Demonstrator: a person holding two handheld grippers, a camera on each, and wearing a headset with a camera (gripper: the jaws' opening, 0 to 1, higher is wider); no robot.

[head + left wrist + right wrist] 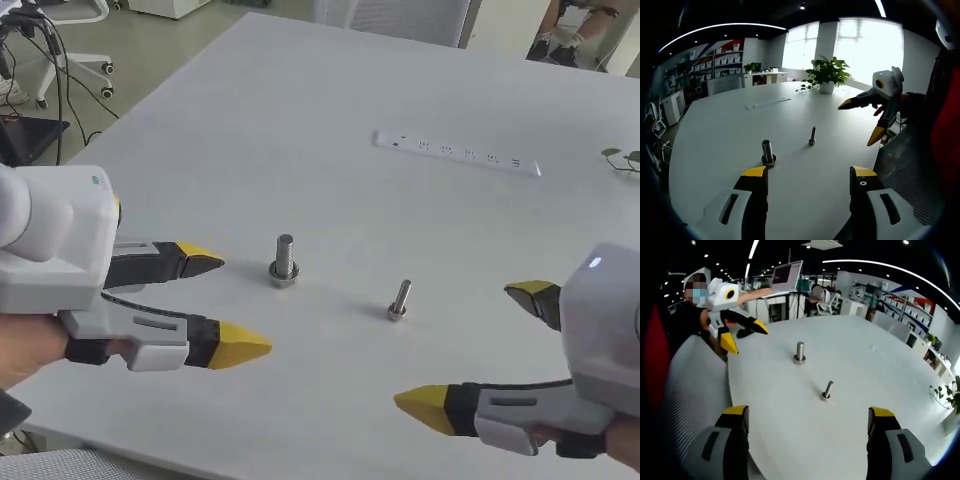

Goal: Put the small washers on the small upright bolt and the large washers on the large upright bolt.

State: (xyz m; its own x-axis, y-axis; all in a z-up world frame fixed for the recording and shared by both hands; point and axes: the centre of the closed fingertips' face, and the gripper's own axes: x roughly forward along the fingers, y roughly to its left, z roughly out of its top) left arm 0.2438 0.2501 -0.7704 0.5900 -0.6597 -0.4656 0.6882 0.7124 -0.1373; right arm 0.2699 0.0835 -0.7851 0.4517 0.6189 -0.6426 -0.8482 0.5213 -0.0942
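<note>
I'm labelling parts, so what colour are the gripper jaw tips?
Yellow, on both the left gripper and the right gripper; clearest in the head view.

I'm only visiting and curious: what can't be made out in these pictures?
Whether washers ring the large upright steel bolt: too small, every view.
Same for the small upright steel bolt.
Green leafy plant: cut off by the head view's right edge.
White power strip: markings too small, head view.
</note>
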